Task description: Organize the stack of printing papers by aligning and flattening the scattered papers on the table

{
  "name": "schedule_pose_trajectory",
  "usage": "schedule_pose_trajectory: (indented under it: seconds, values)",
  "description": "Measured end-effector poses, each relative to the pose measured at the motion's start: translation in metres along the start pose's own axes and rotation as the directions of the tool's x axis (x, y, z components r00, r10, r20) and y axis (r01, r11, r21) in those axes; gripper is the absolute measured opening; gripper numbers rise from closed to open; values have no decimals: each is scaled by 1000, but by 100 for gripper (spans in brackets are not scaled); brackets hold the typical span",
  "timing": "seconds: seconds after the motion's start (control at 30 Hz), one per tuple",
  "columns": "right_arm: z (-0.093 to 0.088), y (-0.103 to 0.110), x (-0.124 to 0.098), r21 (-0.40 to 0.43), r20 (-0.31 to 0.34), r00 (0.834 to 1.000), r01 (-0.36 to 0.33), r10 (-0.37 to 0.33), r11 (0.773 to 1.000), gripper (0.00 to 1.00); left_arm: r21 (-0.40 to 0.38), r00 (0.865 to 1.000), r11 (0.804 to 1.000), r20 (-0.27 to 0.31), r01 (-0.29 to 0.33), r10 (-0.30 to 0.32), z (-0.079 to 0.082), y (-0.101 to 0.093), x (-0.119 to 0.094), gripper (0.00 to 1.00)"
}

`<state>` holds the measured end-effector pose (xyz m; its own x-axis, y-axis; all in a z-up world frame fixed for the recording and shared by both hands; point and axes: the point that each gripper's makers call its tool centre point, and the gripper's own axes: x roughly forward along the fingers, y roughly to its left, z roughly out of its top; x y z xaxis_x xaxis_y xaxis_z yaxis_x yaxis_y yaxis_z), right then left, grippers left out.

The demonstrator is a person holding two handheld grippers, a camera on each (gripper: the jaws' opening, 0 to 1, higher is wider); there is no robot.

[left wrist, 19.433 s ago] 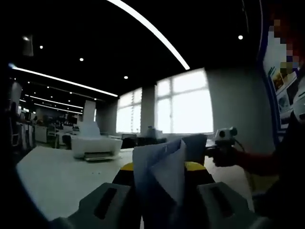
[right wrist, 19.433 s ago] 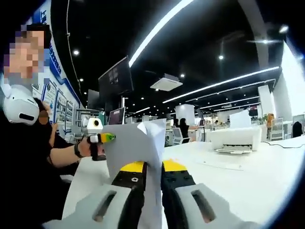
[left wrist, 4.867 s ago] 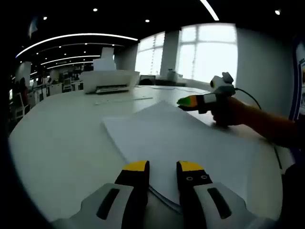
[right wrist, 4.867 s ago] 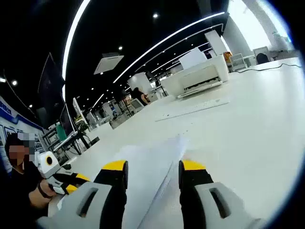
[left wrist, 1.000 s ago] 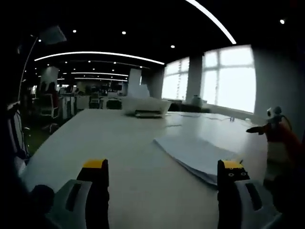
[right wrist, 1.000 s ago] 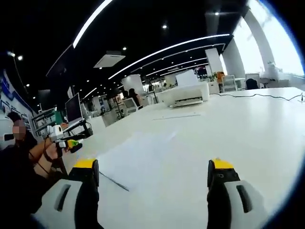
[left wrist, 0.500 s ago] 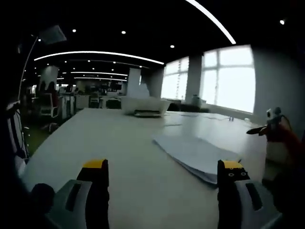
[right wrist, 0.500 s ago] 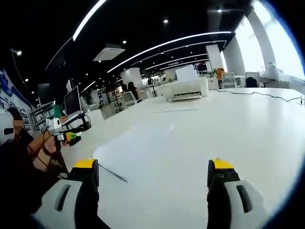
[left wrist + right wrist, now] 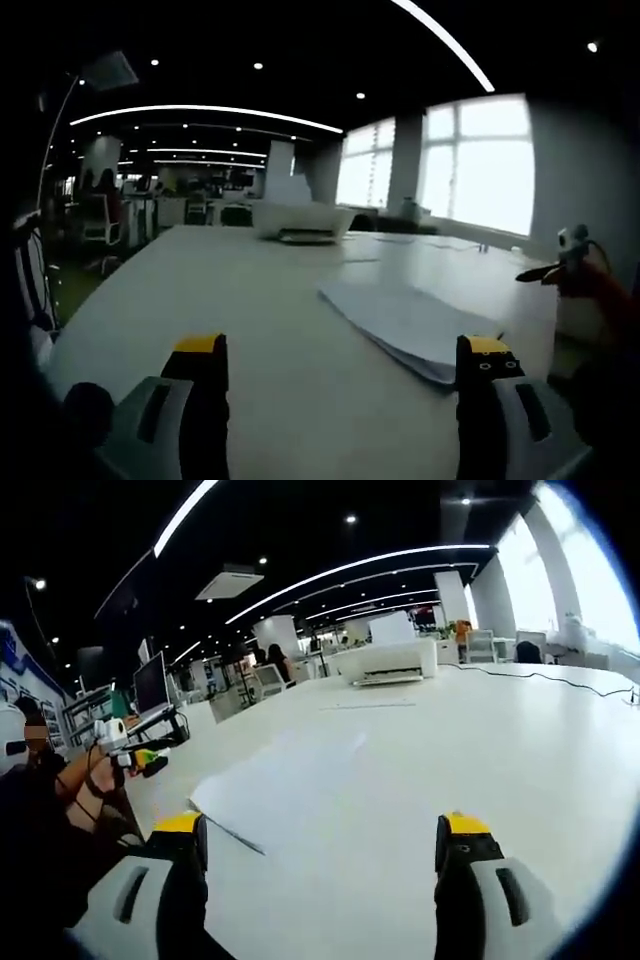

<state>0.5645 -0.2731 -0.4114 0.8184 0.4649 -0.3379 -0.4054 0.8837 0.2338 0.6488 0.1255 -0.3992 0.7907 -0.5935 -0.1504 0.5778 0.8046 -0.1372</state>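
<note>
— Lying flat on the white table (image 9: 250, 300), is that the stack of paper (image 9: 410, 322)?

— Yes. In the left gripper view the stack of paper rests on the table, its near corner close to the tip of the right-hand jaw of the left gripper (image 9: 341, 352). The sheets look squared up, with the layered edge visible along the near side.

— And the left gripper itself?

— Its two yellow-tipped jaws stand wide apart with nothing between them, so it is released. It hovers above the table, short of the paper.

— What about the other one?

— In the right gripper view the right gripper (image 9: 322, 832) is just as spread, holding nothing. The stack of paper (image 9: 290, 780) lies ahead of it and toward its left jaw, one corner pointing at that jaw.

— What sits beyond the paper?

— A white printer (image 9: 298, 220) stands farther along the table, well apart from the stack; the right gripper view shows it too (image 9: 390, 662). A thin cable (image 9: 540, 678) runs over the table beyond the paper, near the windows.

— Anyone near the stack?

— A person's hand (image 9: 100, 770) holds the left gripper beside the paper's far edge.
</note>
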Motion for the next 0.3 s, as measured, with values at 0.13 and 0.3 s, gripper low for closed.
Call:
schedule_pose_trajectory:
  seconds: [0.13, 0.3]
  values:
    - [-1, 0, 1, -1, 0, 1000, 1, -1, 1000, 90, 1, 1000, 1000, 0, 3, -3, 0, 0, 0, 97]
    - [-1, 1, 2, 2, 5, 1000, 0, 0, 1000, 90, -1, 1000, 1000, 4, 5, -5, 1, -1, 0, 97]
